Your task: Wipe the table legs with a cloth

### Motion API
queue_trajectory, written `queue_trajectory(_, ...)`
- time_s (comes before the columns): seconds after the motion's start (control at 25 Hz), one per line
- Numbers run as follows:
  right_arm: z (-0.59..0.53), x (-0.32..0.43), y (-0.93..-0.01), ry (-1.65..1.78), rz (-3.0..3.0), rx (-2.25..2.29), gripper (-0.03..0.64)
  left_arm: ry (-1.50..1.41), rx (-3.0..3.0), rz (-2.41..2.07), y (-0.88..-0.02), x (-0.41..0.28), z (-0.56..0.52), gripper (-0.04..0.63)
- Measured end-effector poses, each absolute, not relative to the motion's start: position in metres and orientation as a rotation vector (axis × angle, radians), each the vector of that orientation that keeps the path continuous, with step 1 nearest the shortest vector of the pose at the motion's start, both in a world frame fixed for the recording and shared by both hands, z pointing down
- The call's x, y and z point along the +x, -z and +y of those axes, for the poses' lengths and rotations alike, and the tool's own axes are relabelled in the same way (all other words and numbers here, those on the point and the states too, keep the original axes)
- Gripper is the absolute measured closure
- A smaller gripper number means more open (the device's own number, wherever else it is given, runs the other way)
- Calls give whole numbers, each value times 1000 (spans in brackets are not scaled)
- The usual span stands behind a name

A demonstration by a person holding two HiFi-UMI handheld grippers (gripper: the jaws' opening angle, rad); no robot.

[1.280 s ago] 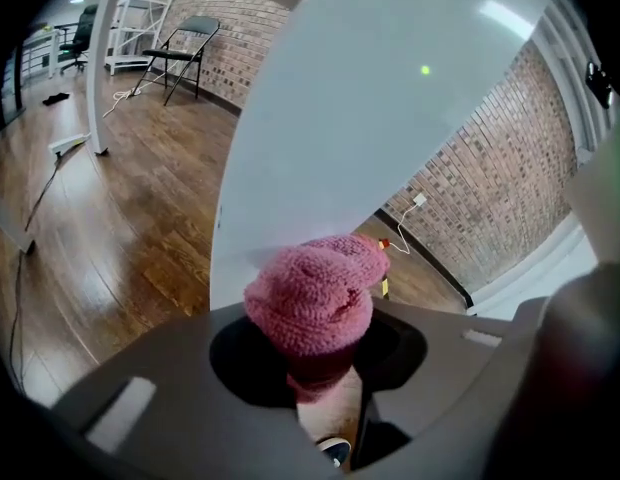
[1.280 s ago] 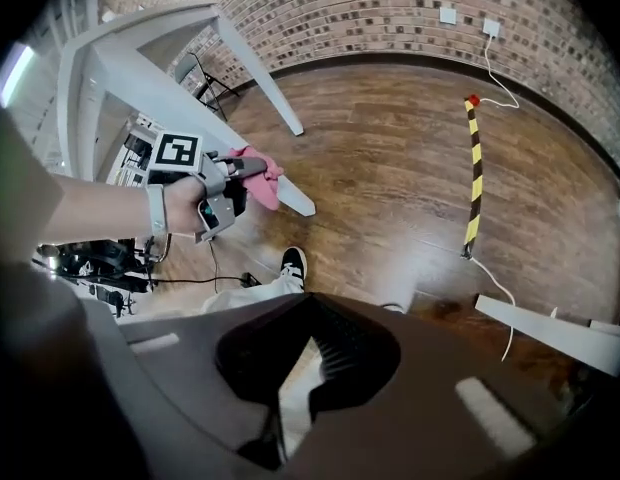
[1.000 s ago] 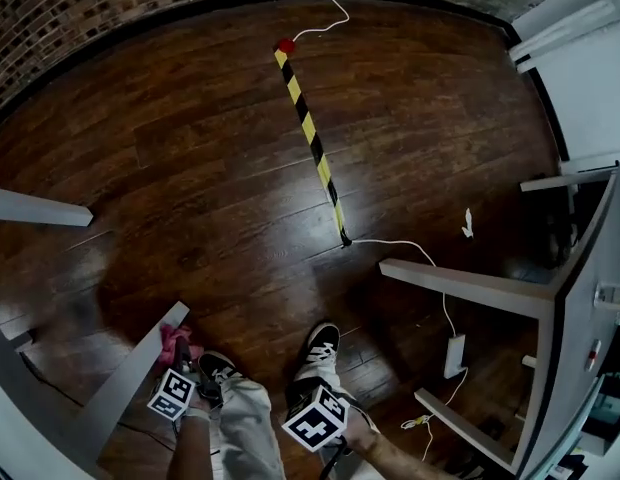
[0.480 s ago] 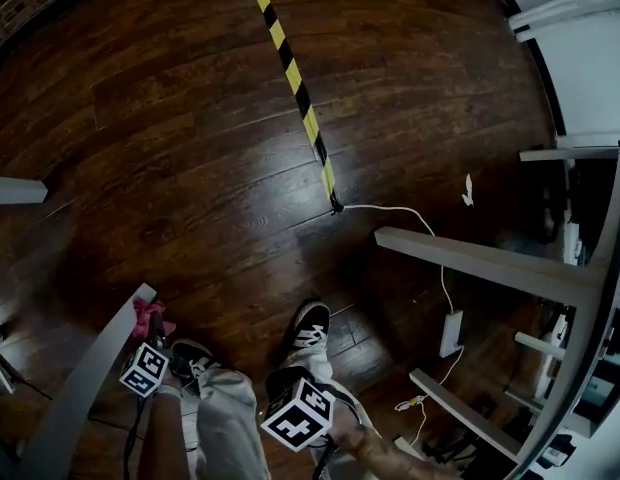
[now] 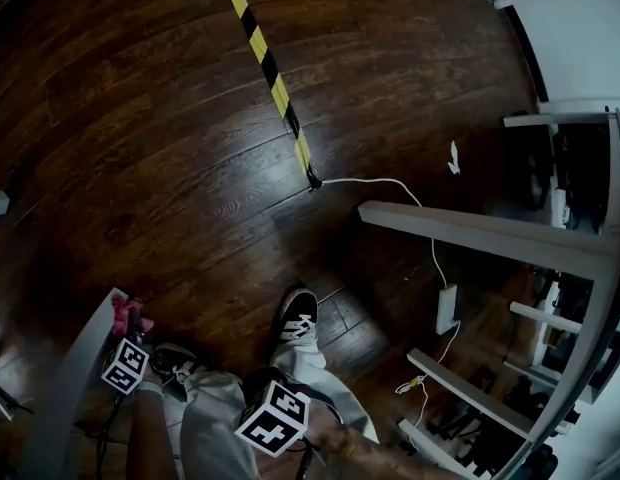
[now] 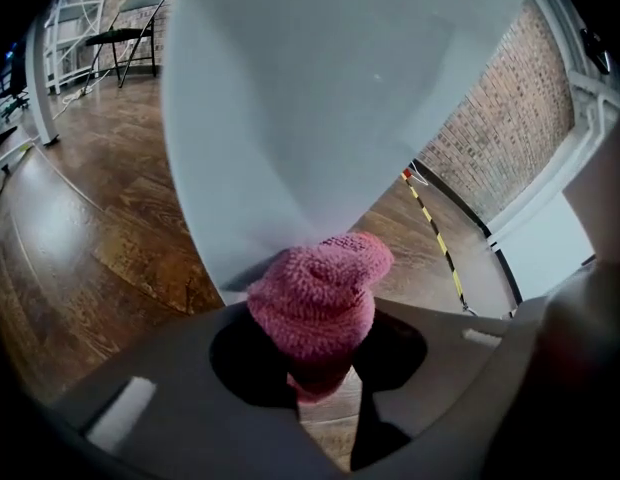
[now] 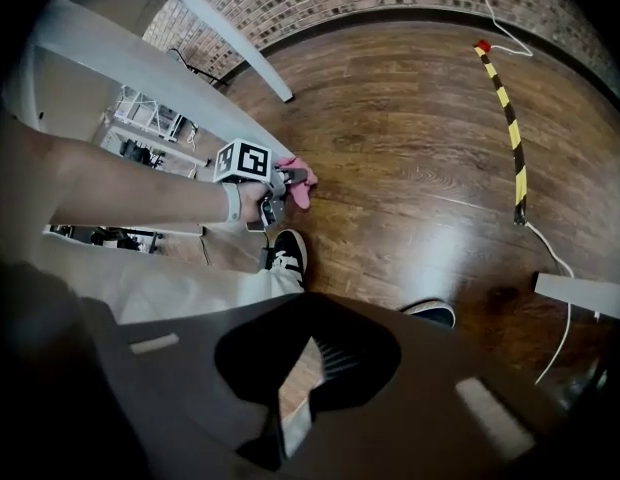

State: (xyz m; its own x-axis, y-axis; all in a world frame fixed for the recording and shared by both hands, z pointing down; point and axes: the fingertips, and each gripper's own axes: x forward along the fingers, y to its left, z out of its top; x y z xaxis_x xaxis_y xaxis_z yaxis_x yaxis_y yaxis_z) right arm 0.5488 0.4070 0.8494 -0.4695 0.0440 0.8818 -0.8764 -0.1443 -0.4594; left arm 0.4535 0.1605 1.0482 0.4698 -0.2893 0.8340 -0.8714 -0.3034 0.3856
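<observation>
Dark plank floor is taking up most of the view: glossy, visible grain, throwing reflections. At the person's left the pale grey table leg is running down to it. It's flat-faced, smooth, matte and square-edged, and reads as painted metal. A second table's frame in the same pale bars is sitting well apart at the right, not being worked on. The person's light trousers and black-and-white shoes are standing between the two, close in by the left-hand leg, presumably so the low end is within reach. The left gripper is pointing steeply down with its jaws clamping the pink cloth. The wad is bunching out ahead of the tips, so fabric rather than plastic is meeting the paint. The cloth is pressing on the leg's face right near its foot, so my guess is this wipe is nearing the bottom of its stroke. Cloth is a nubbly, knitted-looking, soft lump that should conform to the flat face. The right gripper is riding with jaws fully together and nothing between them, hanging low over the floor by the person's own leg. It looks parked out of the way. A yellow-black striped cable cover and thin white cable are lying clear of the work.
</observation>
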Motion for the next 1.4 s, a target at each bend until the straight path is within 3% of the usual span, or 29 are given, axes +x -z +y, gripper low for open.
queue_trajectory(0.24,394,561,-865,-1685,-1430,1022,614,-891,1877,-902,-1062,456,163,485)
queue_trajectory(0.44,379,564,-840,-1679,-1465,1035,614,-887,1887,-933,-1022,452,158,485)
queue_trajectory(0.96,366,607,-680,-1613,-1555,1037,614,-753,1850,-938,-802,469,160,485)
queue_trajectory(1.4,366,647,-606,-1558,-1658,1017,614,-643,1923,-1041,-631,472,148,482)
